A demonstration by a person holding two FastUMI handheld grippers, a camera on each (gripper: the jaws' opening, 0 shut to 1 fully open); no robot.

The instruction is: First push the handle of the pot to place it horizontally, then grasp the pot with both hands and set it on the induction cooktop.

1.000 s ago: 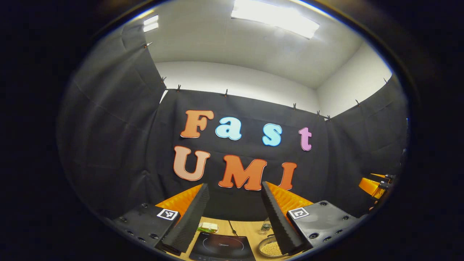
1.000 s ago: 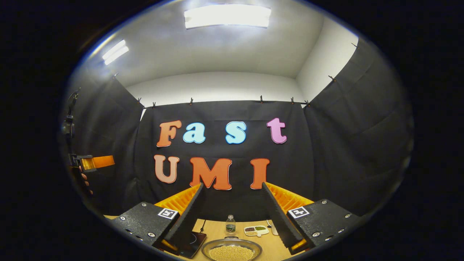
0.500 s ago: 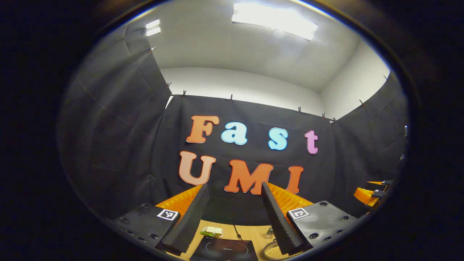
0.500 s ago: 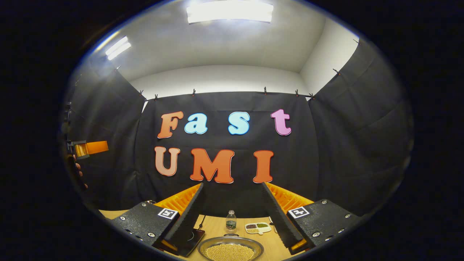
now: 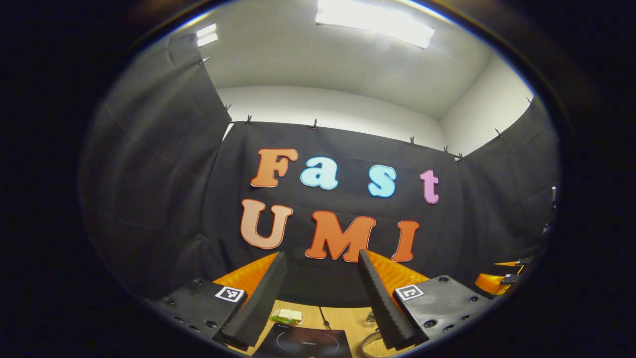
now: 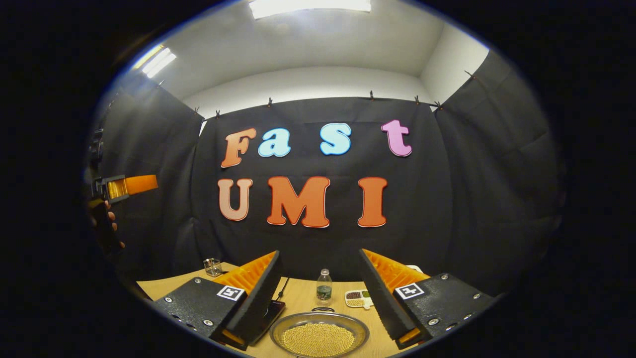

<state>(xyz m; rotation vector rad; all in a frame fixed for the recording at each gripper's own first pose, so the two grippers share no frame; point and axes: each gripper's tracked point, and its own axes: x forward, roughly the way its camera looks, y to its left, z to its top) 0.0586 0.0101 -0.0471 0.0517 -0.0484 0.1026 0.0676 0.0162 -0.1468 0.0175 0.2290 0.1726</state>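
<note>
Wooden worktop (image 5: 343,318) in the left gripper view carried one induction cooktop (image 5: 303,343) between the left tongs (image 5: 320,298), spread wide, empty. Right gripper view: one pot (image 6: 319,339) of beans centred under the right tongs (image 6: 318,293), also open, plus one bottle (image 6: 324,287).

A wooden table (image 6: 298,298) is carrying the pot (image 6: 319,338), cooktop (image 5: 303,343), bottle (image 6: 324,287), a divided dish (image 6: 358,297) and a glass (image 6: 212,267).
</note>
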